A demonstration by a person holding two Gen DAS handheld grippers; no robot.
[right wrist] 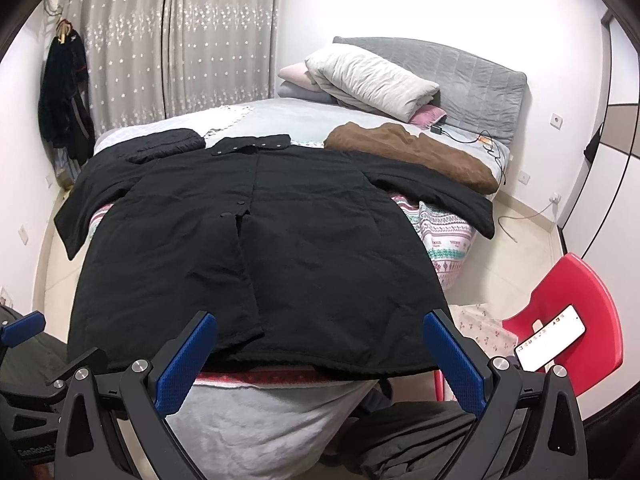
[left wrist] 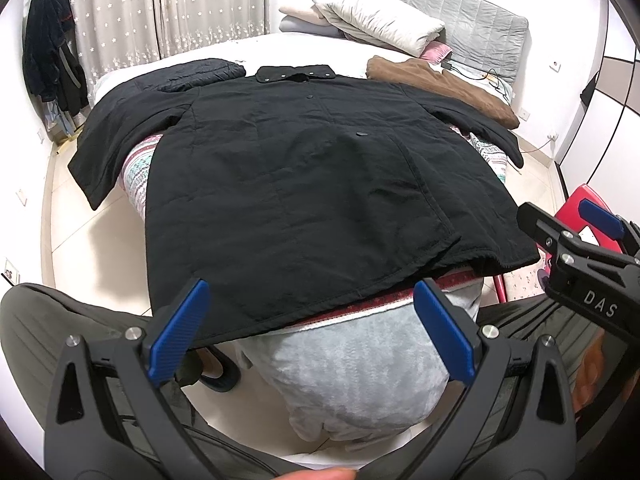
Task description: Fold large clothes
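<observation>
A large black coat [left wrist: 304, 168] lies flat and face up on the bed, collar at the far end, both sleeves spread out over the bed's sides; it also shows in the right wrist view [right wrist: 256, 248]. Its hem hangs at the near edge of the bed. My left gripper [left wrist: 312, 332] is open and empty, just short of the hem's middle. My right gripper [right wrist: 320, 360] is open and empty, just short of the hem; it also shows in the left wrist view [left wrist: 568, 232] off the coat's near right corner.
The bed [right wrist: 448, 236] has a patterned cover. A brown garment [right wrist: 412, 152] and a small dark folded garment [right wrist: 168, 144] lie beyond the coat. Pillows [right wrist: 368, 76] are at the headboard. A red chair [right wrist: 572, 300] with a phone [right wrist: 550, 338] stands at right. Clothes hang [right wrist: 64, 100] on the left wall.
</observation>
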